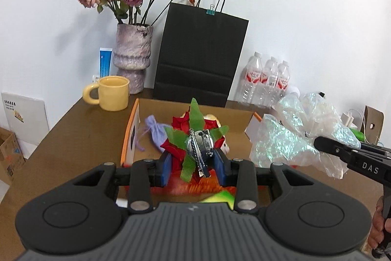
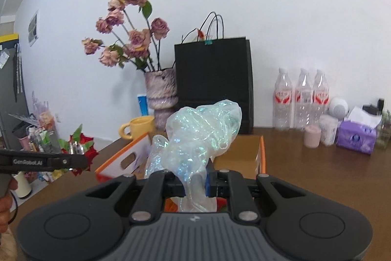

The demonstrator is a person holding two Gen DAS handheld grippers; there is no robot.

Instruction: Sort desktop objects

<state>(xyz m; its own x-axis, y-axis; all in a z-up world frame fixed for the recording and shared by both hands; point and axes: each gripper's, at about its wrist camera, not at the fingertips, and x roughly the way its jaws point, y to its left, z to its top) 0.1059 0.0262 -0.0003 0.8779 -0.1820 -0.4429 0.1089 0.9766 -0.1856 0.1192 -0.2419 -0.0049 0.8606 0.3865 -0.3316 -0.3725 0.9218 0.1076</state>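
Plainly, "DAS"-marked right gripper pinches iridescent film; "GenRobot.AI" left gripper clamps, seemingly, a flower clip.

A vase of dried roses (petals faded), a black paper bag and water bottles are seen against the wall.

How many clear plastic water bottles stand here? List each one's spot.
3, in a row against the wall, right of the black paper bag: left bottle, middle bottle, right bottle. None seem hidden.
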